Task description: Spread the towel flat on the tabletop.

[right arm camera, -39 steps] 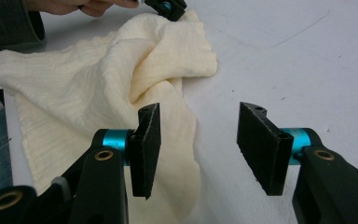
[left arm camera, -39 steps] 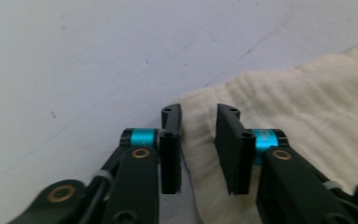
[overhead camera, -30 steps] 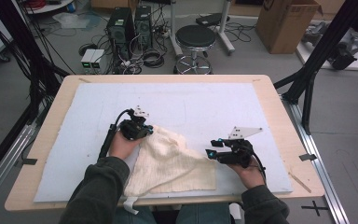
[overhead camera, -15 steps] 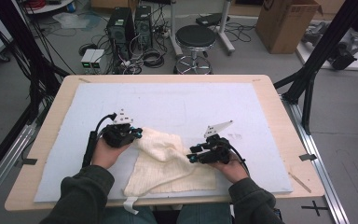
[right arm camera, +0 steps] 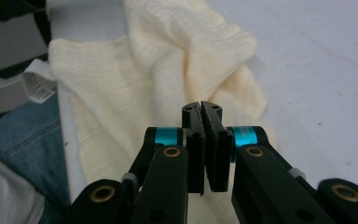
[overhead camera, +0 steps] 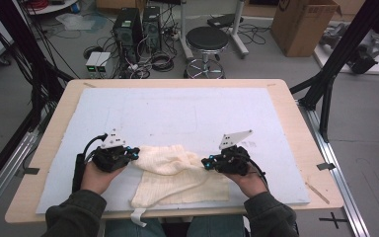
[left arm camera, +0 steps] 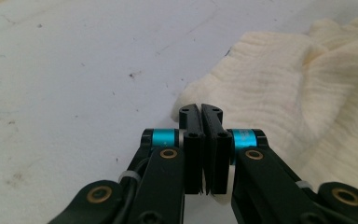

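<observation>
The cream cloth (overhead camera: 177,175) is sitting rumpled on the white mat (overhead camera: 187,113) at your edge of the table, right between your two hands, with its white label (overhead camera: 138,217) hanging off the front. Your left gripper (left arm camera: 200,108) has its jaws pressed together at the cloth's left edge; can't tell if any fabric is pinched. Your right gripper (right arm camera: 202,105) is clamped together too, over the cloth's right side, same story there.
</observation>
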`<state>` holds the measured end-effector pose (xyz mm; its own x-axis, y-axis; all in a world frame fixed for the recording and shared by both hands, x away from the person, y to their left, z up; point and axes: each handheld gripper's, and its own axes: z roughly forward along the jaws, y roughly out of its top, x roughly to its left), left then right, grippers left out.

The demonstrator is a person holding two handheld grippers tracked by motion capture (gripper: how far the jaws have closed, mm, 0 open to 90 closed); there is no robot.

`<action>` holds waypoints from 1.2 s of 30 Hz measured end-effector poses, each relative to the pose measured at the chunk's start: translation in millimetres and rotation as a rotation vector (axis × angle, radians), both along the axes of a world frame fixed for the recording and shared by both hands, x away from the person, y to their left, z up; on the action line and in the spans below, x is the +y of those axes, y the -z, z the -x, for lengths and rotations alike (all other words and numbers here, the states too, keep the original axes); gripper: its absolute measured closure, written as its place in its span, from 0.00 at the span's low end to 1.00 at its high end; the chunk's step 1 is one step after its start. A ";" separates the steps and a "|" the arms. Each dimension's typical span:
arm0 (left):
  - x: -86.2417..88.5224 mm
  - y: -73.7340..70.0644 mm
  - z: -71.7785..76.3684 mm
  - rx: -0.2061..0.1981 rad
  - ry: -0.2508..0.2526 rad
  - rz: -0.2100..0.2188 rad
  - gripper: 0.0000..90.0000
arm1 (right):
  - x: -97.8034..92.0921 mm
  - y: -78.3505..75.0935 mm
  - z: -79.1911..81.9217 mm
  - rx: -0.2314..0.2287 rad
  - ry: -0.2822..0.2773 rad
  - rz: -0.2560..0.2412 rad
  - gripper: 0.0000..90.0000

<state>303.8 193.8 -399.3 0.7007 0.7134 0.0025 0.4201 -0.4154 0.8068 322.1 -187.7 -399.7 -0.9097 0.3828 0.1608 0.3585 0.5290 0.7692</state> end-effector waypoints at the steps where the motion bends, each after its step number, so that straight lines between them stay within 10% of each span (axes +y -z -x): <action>1: 1.2 0.9 2.6 0.005 0.004 0.002 0.97 | 2.1 -1.7 2.4 -0.002 -0.014 0.020 0.95; 15: 11.7 18.9 18.7 0.019 0.003 0.022 0.97 | 38.6 3.0 -50.9 0.009 0.035 0.088 0.75; 21: 14.5 20.3 18.6 0.009 0.006 0.021 0.97 | 49.8 21.7 -75.1 0.080 0.044 0.079 0.67; 28: 13.8 21.4 18.3 0.003 0.007 0.021 0.97 | 54.2 33.5 -79.4 0.143 -0.015 0.128 0.94; 36: 13.2 19.7 18.8 -0.004 0.008 0.031 0.97 | 28.5 8.4 -69.7 0.012 0.097 0.137 0.95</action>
<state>285.1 207.0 -419.0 0.7061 0.7079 -0.0171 0.4138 -0.3929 0.8212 391.8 -159.2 -408.0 -0.8658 0.4877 0.1120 0.4219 0.5909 0.6877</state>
